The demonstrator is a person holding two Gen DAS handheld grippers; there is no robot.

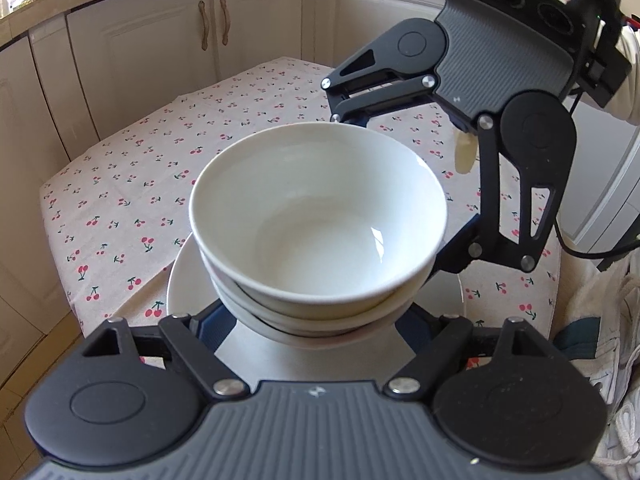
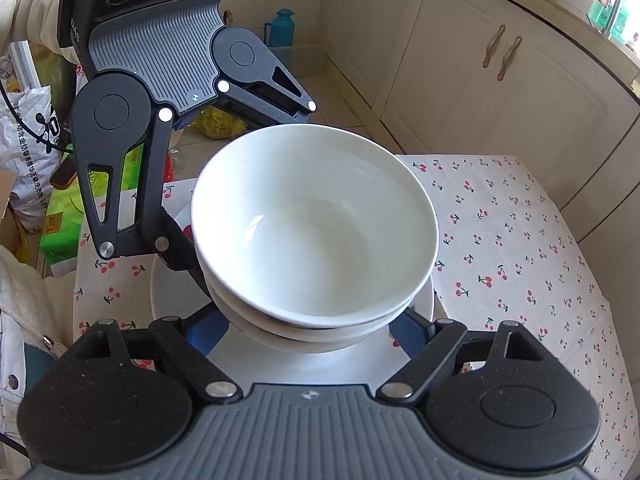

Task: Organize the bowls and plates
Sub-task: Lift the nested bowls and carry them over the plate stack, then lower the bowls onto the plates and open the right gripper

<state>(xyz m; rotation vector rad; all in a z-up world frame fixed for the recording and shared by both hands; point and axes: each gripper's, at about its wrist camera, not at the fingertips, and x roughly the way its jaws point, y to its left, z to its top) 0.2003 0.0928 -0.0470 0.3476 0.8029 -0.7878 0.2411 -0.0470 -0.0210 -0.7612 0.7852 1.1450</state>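
A stack of nested white bowls stands over a white plate on the cherry-print tablecloth. Whether the lowest bowl rests on the plate or hangs just above it is hidden. My left gripper comes in from the near side, its blue pads pressed on the lowest bowl's flanks. My right gripper grips the same stack from the opposite side, pads against the lowest bowl. Each view shows the other gripper's fingers beside the stack.
Cream cabinets stand close behind the small table. On the floor past the table's edge lie plastic bags, a green box and a teal flask. A person's pale sleeve shows behind the right gripper.
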